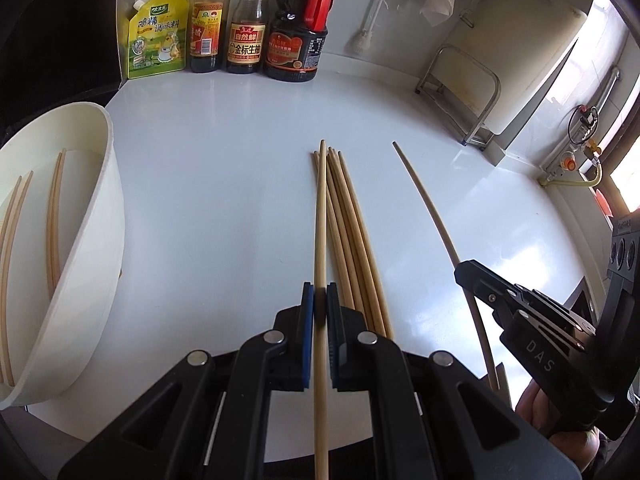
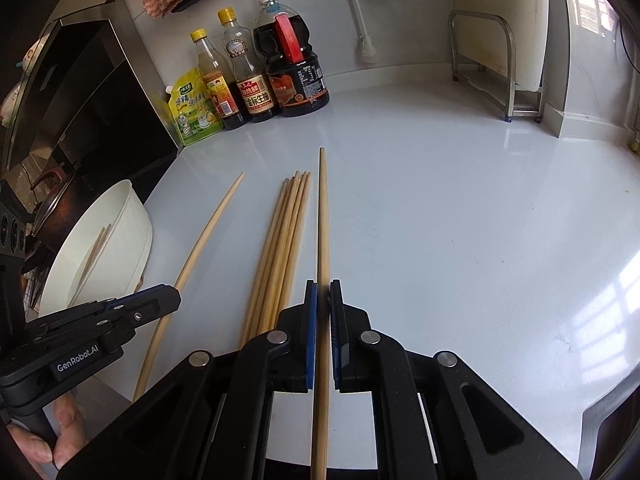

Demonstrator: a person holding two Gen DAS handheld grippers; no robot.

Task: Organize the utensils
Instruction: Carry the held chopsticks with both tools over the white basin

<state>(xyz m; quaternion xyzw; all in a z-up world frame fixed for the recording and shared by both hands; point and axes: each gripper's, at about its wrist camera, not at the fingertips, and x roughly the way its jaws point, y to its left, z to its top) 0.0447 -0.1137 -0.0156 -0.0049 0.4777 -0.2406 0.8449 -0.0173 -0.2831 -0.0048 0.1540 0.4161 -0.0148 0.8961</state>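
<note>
My left gripper is shut on one wooden chopstick, which is lifted and points away from me. Just right of it, several loose chopsticks lie bundled on the white counter. My right gripper is shut on another single chopstick, raised beside the same bundle. Each view shows the other gripper off to the side: the right gripper with its chopstick, the left gripper with its chopstick. A white tub at left holds several chopsticks.
Sauce bottles and a yellow seasoning pouch line the back wall. A metal rack with a cutting board stands at the back right. A dark stove and pot sit beyond the tub. A hand grips the left handle.
</note>
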